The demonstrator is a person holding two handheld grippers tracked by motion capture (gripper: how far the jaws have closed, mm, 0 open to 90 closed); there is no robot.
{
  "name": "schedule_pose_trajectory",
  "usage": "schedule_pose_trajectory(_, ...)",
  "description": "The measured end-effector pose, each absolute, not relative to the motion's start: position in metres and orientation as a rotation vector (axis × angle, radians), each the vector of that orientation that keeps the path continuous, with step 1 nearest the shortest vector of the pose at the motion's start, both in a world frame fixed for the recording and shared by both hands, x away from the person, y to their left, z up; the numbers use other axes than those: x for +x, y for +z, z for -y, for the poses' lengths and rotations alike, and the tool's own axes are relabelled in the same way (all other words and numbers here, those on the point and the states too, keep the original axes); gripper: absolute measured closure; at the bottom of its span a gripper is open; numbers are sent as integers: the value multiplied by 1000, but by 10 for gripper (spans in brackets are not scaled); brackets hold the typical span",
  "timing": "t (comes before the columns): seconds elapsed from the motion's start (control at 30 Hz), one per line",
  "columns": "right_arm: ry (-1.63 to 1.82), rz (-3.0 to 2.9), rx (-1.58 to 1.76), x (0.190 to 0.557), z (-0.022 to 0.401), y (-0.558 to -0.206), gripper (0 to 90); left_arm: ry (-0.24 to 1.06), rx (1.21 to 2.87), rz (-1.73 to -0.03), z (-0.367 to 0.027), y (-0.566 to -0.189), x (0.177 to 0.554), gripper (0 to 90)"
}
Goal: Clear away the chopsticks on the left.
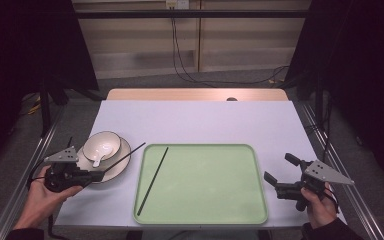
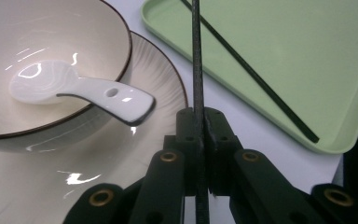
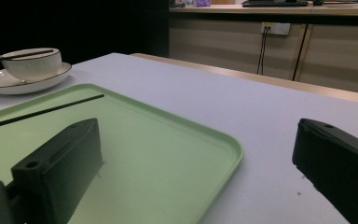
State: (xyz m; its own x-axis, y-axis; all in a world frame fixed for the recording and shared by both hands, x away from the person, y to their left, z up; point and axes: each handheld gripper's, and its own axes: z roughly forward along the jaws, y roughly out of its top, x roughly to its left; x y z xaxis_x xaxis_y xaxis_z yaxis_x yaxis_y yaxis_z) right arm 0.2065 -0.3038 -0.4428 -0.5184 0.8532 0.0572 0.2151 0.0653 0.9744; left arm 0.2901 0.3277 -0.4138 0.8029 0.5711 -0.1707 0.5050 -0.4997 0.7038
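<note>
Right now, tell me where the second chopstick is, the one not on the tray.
In the high view it is at the left, clamped in the left gripper: the held chopstick slants above the plate toward the green tray.

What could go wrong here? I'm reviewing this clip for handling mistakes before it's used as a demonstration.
The left gripper pinches a thin black chopstick near one end, so its long free end might swing or slip in the jaws. That stick passes close beside the bowl holding the white spoon, so a sideways sweep could knock either. Set down carelessly, it could land across the other chopstick on the green tray.
</note>
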Motion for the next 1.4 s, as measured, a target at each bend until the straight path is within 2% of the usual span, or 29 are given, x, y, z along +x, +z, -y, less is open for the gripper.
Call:
schedule_pose_trajectory(0.67, 1487, -1797, 1055, 206, 304, -443, 9, 151, 2048, -973, -294, -409, 251, 857)
schedule_pose_trajectory(1.17, 1485, -1799, 1048, 206, 304, -443, 9, 160, 2028, -1038, -245, -411, 239, 857)
schedule_pose_trajectory(1.4, 1484, -1801, 1050, 206, 304, -443, 9, 117, 2015, -1089, -221, -416, 235, 857)
